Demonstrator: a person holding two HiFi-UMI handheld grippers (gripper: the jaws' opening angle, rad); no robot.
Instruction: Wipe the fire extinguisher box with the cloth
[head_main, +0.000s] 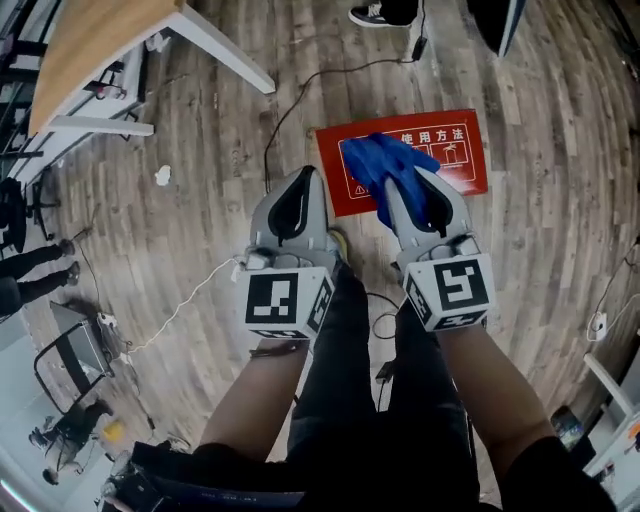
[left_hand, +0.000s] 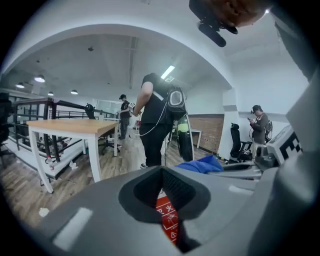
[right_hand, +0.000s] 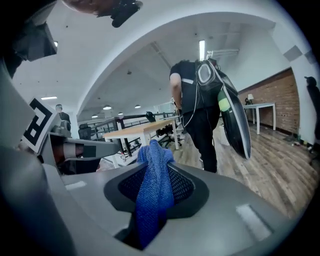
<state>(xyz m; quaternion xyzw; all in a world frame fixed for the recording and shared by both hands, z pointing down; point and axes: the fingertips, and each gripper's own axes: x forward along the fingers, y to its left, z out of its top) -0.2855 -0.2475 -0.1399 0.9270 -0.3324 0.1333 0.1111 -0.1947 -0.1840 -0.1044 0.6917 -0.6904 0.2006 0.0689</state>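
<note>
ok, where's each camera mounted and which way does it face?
Head view: on the person's head, facing steeply down at the red fire extinguisher box, left gripper, right gripper; forearms, legs show.
Left gripper view: on that gripper, roughly level along its shut jaws toward a wooden table and standing person.
Right gripper view: on that gripper, roughly level along jaws shut on the blue cloth.
Shared: both gripper views show that table and person.
</note>
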